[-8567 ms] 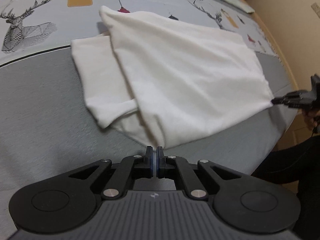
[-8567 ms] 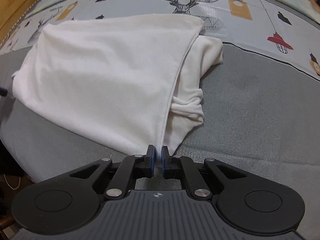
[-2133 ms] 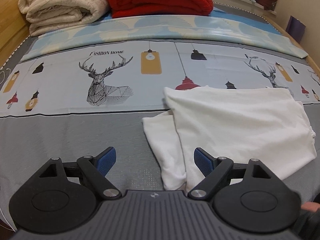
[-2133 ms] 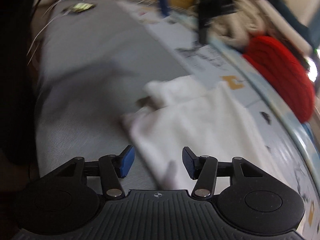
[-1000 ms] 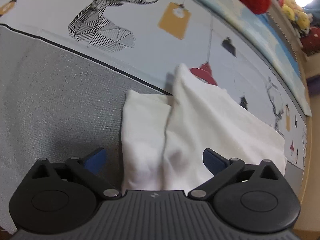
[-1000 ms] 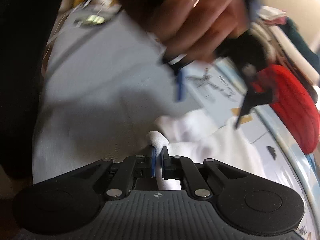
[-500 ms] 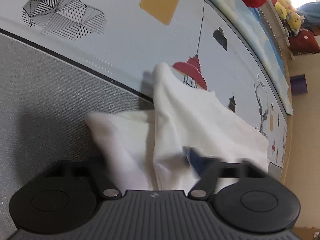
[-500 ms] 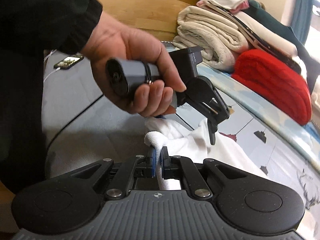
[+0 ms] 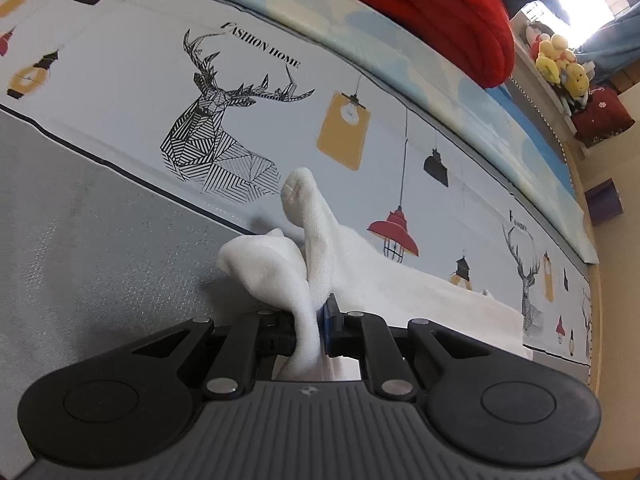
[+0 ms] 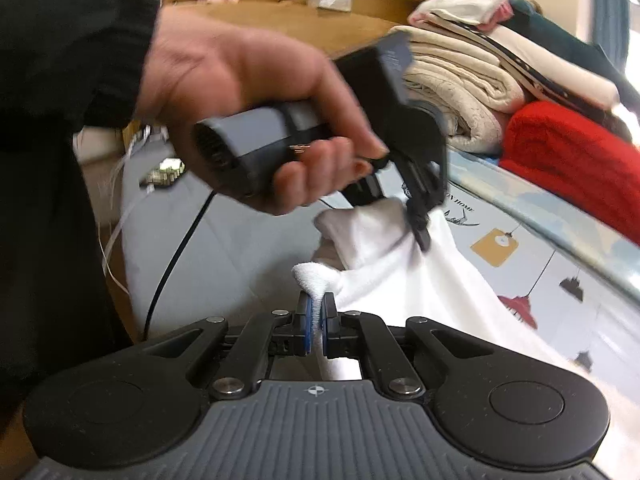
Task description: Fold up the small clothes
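Note:
A white garment [image 9: 420, 292] lies on a bed. In the left wrist view its bunched corner [image 9: 276, 268] rises between the pads of my left gripper [image 9: 310, 326]; the jaws are closing and pinch the cloth. In the right wrist view my right gripper [image 10: 315, 320] is shut on another bunched fold of the white garment [image 10: 424, 280]. Beyond it, a person's hand [image 10: 248, 92] holds the left gripper [image 10: 420, 224], whose tips grip the cloth's far corner above the bed.
The bed cover [image 9: 120, 92] is pale with deer and lamp prints; a grey section [image 9: 80, 264] lies nearer. A red blanket [image 9: 420, 8] and cream folded blankets [image 10: 460, 80] are stacked at the back. Plush toys [image 9: 560, 68] sit far right. A black cable [image 10: 176, 248] crosses the grey area.
My left gripper went from wide open over the garment's corner to pinching it, and lifted the cloth. My right gripper stayed shut on its fold and rose.

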Available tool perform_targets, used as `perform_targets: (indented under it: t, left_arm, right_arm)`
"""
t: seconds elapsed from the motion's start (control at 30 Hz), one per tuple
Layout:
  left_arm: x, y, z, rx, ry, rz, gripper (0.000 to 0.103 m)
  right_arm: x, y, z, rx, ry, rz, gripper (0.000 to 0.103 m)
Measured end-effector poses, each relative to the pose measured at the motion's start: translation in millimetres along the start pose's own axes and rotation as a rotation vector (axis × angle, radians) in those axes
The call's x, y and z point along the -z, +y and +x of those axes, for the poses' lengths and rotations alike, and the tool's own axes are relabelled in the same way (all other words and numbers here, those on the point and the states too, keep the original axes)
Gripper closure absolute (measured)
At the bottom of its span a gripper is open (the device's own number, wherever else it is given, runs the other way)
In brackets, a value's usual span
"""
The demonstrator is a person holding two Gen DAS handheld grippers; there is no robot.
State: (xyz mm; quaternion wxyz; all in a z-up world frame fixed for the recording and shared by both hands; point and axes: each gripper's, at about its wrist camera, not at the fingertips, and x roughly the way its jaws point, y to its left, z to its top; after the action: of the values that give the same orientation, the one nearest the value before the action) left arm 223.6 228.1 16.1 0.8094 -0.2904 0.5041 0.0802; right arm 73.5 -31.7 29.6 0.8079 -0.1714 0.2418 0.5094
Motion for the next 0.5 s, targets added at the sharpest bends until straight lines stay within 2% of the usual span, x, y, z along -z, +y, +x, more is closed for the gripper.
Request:
perform_targets:
  t: [0.1,0.23,0.33,0.4,0.47,0.5]
  left_arm:
    - [2,-29,-1,0.004,-0.01,0.061,0.091]
    - [15,-98,9,0.064,-0.029,0.148,0.091]
    - [33,-157,14,0.177,-0.054,0.204,0.091]
    - [48,-196,14,0.283,-0.08,0.255,0.089]
    - [62,-229,12,0.4,-0.088,0.32,0.076]
    - [69,-241,10,0.443,-0.095,0.349,0.059]
  right_arm:
    - [4,-11,-11,0.009,0.003,0.082,0.099]
    - [21,-43,-40,0.086,0.01,0.225,0.099]
    - [40,-74,-77,0.198,-0.015,0.376,0.1]
    - [57,-95,-108,0.319,-0.039,0.489,0.1]
    - [78,-117,-143,0.488,-0.053,0.619,0.1]
    - [89,-129,-158,0.555,-0.054,0.69,0.1]
